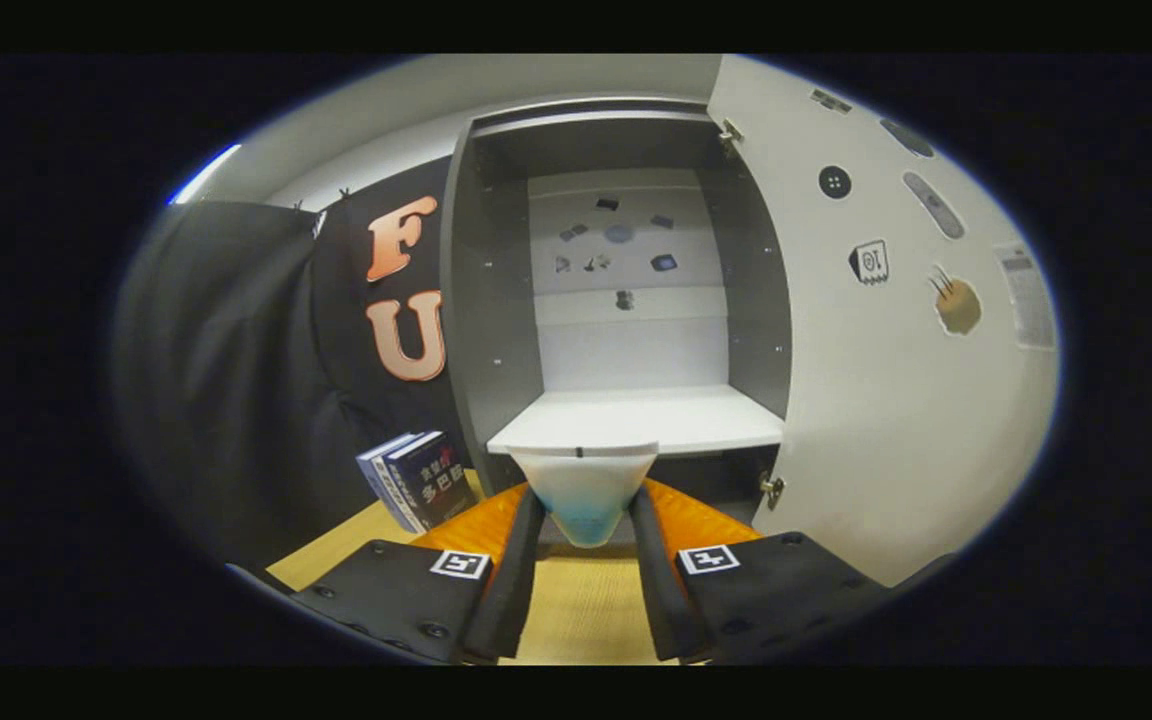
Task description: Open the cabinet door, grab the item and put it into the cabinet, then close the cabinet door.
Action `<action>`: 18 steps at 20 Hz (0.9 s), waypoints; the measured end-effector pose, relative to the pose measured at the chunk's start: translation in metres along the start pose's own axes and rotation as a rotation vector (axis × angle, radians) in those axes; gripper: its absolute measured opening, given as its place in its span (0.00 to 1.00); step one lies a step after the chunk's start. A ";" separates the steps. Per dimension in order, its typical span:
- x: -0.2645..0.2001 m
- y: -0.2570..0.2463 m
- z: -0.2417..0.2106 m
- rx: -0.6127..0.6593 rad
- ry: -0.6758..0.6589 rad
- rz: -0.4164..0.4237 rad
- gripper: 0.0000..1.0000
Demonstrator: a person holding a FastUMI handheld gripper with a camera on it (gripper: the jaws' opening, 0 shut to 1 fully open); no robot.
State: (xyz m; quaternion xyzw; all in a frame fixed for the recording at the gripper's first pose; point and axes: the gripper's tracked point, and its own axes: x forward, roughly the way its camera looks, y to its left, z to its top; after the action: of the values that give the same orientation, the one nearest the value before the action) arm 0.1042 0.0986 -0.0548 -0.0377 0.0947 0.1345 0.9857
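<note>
Gripper [584, 520] held level, pointing straight ahead. Fingers [521, 560] drawn close, angled slightly inward toward the tips. Both pressing on the sides of a pale cup [584, 490] between them.

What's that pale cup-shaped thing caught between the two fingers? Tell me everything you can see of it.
The cup looks like thin translucent plastic, whitish near its wide rim and tinted blue toward its narrow bottom. It tapers downward and sits upright, rim on top. Both fingers press its sides, so the gripper holds it above the wooden table, just before the open cabinet's white shelf. What it contains cannot be told.
</note>
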 end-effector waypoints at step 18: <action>0.204 -0.040 0.059 -0.089 0.215 -0.089 0.55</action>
State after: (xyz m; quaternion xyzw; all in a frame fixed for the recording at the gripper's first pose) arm 0.3188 0.1186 -0.0356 -0.0997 0.1920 0.0900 0.9722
